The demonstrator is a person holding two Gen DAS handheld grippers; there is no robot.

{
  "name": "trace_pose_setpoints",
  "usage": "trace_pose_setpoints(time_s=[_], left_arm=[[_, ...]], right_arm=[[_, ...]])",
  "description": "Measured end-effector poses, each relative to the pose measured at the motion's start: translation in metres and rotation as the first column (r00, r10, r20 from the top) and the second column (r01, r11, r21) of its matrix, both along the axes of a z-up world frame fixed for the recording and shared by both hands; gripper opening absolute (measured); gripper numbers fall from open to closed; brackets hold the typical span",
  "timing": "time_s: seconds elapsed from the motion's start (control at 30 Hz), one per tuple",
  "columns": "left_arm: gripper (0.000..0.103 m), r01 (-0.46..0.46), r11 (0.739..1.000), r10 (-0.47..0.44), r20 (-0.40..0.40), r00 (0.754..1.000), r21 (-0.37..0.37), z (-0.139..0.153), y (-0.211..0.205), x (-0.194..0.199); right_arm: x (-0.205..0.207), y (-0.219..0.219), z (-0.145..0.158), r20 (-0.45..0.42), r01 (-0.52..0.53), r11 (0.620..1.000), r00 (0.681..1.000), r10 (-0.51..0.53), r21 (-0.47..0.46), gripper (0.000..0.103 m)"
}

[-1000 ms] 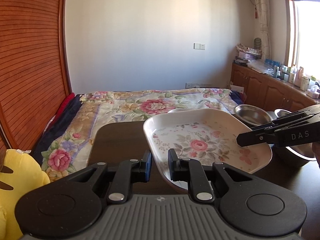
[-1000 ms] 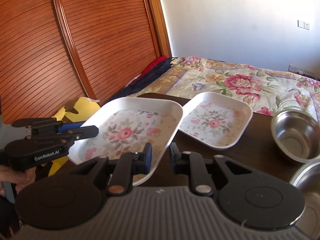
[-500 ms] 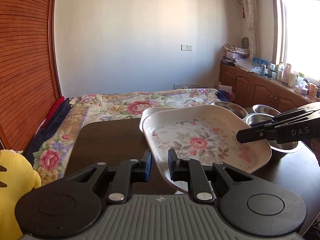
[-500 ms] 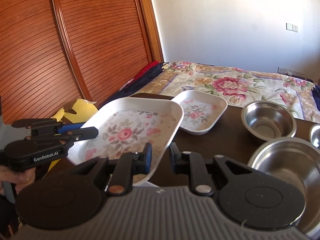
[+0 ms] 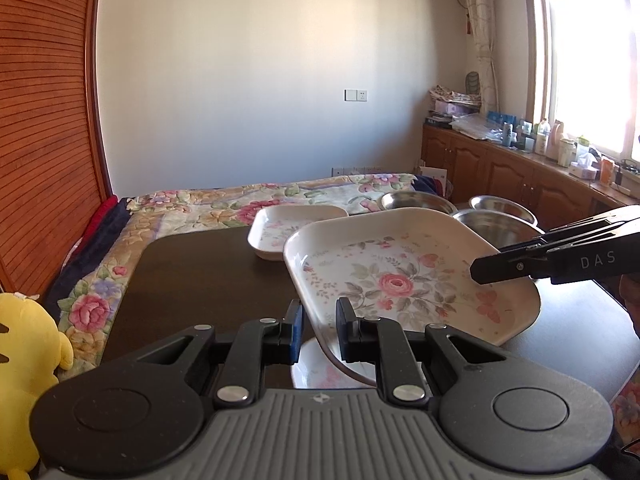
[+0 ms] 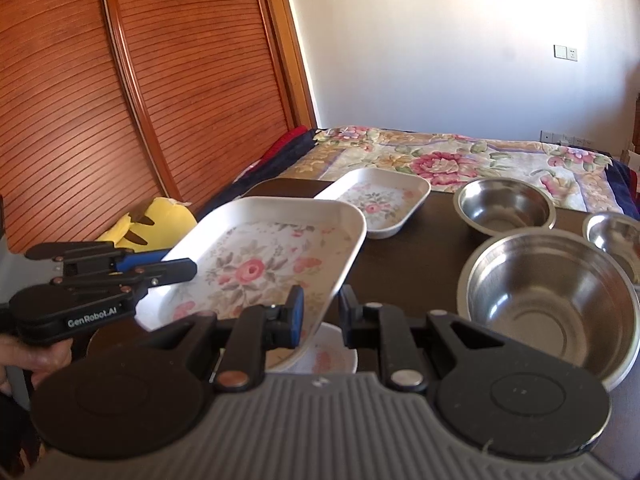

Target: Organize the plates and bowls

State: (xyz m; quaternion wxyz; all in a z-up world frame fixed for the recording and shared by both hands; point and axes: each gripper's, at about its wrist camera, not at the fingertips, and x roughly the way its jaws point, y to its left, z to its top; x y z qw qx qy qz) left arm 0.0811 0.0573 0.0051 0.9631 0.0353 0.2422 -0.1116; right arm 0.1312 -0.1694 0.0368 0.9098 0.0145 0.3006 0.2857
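Large floral tray (image 5: pixel 400 276) hides part of the worktop (image 5: pixel 208 280) and the near rims of the steel bowls (image 5: pixel 496 222) in the left wrist view. Round plate (image 6: pixel 332 354) under the tray is mostly covered, pattern unreadable. Small steel bowl (image 6: pixel 616 236) cut off by the right edge in the right wrist view. Yellow plush toy (image 5: pixel 24 344) cropped at the left edge. Person's hand (image 6: pixel 36 354) mostly out of frame. Right claw (image 5: pixel 480 270): only fingertips and side show, body cropped. Bottles on the window counter (image 5: pixel 560 146) too small to identify. Window (image 5: pixel 592 72) blown out.
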Motion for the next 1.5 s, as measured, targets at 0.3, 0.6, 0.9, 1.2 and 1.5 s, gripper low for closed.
trace_pose_setpoints(time_s=[0.3,0.6,0.9,1.2,1.5], left_arm=[[0.019,0.011,1.000,-0.011,-0.034,0.999,-0.001,-0.018,-0.005,-0.011],[0.019,0.008,1.000,-0.008,-0.063,0.998,0.003,-0.034,-0.004,-0.015],[0.019,-0.002,1.000,0.002,-0.077,0.997,0.004,-0.042,-0.003,-0.015],[0.019,-0.011,1.000,0.011,-0.097,0.995,0.000,-0.051,-0.001,-0.013],[0.019,-0.024,1.000,0.023,-0.096,0.995,-0.006,-0.057,0.000,-0.010]], right_arm=[[-0.016,-0.011,-0.012,-0.015,0.014,1.000,1.000,-0.014,0.011,0.021],[-0.025,-0.011,-0.032,-0.038,0.012,1.000,0.999,-0.012,0.005,0.021],[-0.029,-0.008,-0.048,-0.065,0.023,1.000,0.998,-0.022,0.020,0.021],[-0.030,-0.005,-0.051,-0.069,0.027,0.999,0.997,-0.026,0.018,0.021],[-0.029,-0.002,-0.057,-0.049,0.045,0.998,0.998,-0.044,0.032,0.021]])
